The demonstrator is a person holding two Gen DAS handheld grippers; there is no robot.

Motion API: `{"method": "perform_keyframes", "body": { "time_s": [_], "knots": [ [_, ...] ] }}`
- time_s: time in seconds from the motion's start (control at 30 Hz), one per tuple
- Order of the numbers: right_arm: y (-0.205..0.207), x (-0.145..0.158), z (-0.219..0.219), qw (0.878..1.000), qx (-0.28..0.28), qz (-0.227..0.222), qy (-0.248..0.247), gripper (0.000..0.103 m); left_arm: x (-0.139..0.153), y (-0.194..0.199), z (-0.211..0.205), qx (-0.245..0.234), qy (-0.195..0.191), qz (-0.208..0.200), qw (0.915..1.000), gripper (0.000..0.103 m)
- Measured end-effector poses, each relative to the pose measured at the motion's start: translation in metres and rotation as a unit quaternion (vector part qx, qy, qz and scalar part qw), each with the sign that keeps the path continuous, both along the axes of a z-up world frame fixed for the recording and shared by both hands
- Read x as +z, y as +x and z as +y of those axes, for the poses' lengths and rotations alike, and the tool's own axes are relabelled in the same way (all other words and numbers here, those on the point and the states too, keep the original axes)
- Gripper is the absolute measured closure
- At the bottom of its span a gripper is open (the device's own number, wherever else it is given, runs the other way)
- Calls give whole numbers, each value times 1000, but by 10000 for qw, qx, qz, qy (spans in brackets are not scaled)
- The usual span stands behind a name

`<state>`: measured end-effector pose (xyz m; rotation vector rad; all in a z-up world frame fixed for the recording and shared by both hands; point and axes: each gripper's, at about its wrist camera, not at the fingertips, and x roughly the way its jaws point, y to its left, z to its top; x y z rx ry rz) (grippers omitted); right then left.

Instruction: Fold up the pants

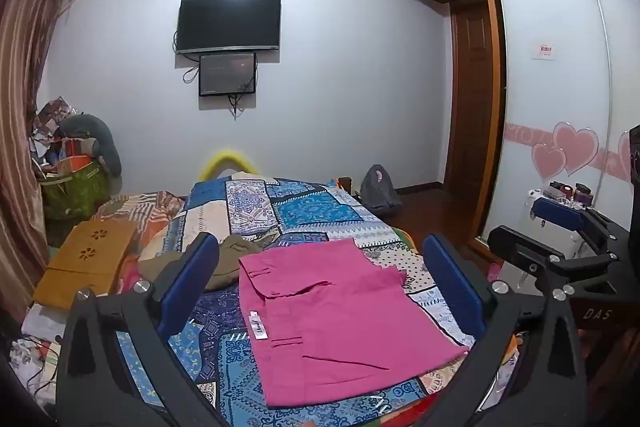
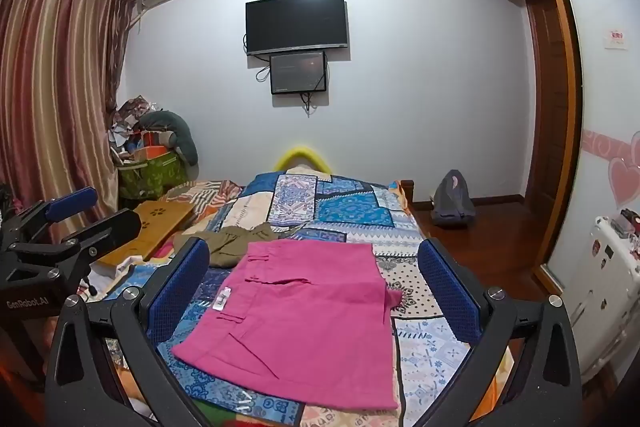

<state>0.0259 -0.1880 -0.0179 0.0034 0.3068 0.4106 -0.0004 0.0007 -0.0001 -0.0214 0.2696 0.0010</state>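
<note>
1. The pink pants (image 1: pixel 336 323) are seen folded into a compact flat shape on the bed (image 1: pixel 304 211), on its patchwork cover, with a white label (image 1: pixel 258 325) turned up near the waistband.
2. The left tongs (image 1: pixel 326 287) are held wide open above the bed; nothing is gripped, and the pants are seen between the two blue pads (image 1: pixel 192 279).
3. The right tongs (image 2: pixel 316 287) are also held wide open and empty, above the same pants (image 2: pixel 304 323).
4. An olive garment (image 2: pixel 236 245) is seen crumpled just behind the pants, touching their far edge.
5. A yellow board (image 1: pixel 86 255) is laid on the left side of the bed.
</note>
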Motion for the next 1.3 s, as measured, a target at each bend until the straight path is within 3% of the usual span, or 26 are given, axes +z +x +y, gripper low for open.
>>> {"method": "perform_keyframes", "body": {
  "time_s": [1.3],
  "knots": [
    [2, 3, -4, 10000, -6, -62, 62, 0, -3, 9, 7, 82, -126, 88, 9998, 0]
  ]
}}
